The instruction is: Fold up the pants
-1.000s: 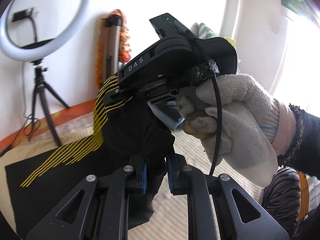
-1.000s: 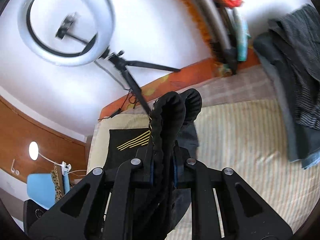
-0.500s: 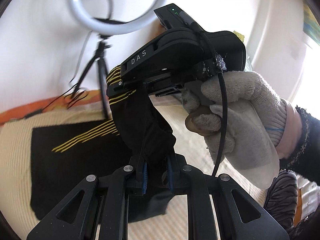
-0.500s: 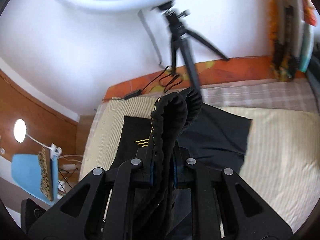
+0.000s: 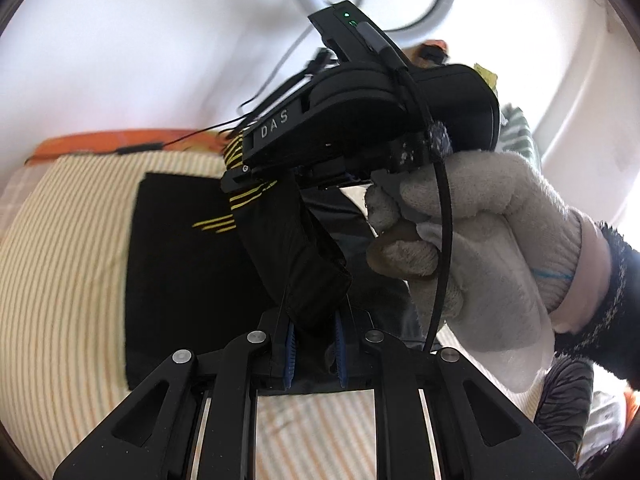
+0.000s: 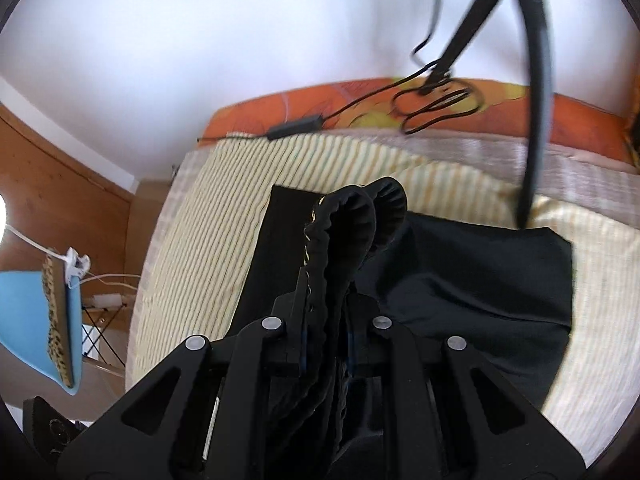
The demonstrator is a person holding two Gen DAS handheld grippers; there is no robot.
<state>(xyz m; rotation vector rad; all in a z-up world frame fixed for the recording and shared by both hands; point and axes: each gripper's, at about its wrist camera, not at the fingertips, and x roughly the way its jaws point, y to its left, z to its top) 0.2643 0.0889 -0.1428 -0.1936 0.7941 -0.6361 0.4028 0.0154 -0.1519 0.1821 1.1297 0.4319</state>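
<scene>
The black pants [image 5: 180,264] with yellow side stripes lie partly on the striped bed, one end lifted. My left gripper [image 5: 314,340] is shut on a bunched fold of the pants. In the right wrist view my right gripper [image 6: 326,340] is shut on the ribbed elastic waistband [image 6: 352,220], held above the rest of the pants [image 6: 480,280]. The right gripper's body [image 5: 360,120] and the gloved hand [image 5: 480,248] holding it show close in front of the left one.
The bed has a cream striped sheet [image 6: 224,216] and an orange patterned edge [image 6: 320,108] by the white wall. A ring-light tripod [image 6: 536,80] with cables stands at the far edge. A blue chair [image 6: 36,328] is left of the bed.
Both grippers have swung left and tilted down over the bed, carrying the held pants. The ring light has moved out of the top of both views.
</scene>
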